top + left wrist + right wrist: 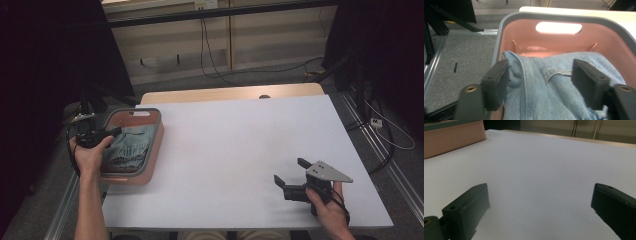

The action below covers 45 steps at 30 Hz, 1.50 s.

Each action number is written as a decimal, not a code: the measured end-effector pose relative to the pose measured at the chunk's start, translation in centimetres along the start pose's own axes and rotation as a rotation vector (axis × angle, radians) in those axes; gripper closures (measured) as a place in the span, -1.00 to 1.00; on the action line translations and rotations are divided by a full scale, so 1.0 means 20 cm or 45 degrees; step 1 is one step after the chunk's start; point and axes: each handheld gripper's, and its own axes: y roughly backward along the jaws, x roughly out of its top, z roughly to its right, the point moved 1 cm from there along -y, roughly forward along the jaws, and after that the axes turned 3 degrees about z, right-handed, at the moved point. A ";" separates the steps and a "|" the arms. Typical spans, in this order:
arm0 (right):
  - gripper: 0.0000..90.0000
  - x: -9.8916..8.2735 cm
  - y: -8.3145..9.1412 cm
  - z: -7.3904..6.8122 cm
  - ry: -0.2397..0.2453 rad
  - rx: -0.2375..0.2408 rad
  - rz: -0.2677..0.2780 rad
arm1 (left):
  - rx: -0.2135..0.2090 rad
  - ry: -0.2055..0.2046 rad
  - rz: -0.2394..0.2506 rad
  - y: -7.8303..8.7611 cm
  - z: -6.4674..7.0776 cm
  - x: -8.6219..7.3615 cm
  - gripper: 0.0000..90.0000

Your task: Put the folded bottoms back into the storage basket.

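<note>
White tabletop [240, 150] w/ a pink basket [155, 145] at 9 o'clock, near the left edge. Folded jeans [127, 147] lie inside the basket. Left claw [541, 80] hovers over the jeans at the basket's 9 o'clock side, jaws spread, denim betw. them but not pinched. Right claw [291, 174] sits at approx. 4 o'clock on the tabletop, jaws spread wide, nothing betw. them, well apart from the basket.

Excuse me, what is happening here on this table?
A person works with two hand-held grippers. The left gripper is open over folded jeans lying in a pink basket at the table's left edge. The right gripper is open and empty, resting low over the bare white table.
</note>
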 end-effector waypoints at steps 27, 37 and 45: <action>-0.96 0.00 0.00 0.02 -0.007 -0.004 0.009 | -0.074 -0.045 0.128 0.16 0.02 0.00 -0.90; -0.96 0.00 0.00 0.01 -0.006 -0.009 0.010 | -0.080 -0.044 0.192 0.24 0.02 -0.01 -0.87; -0.96 0.01 0.01 0.01 -0.004 -0.006 0.014 | -0.071 -0.061 0.211 0.30 0.06 0.01 -0.88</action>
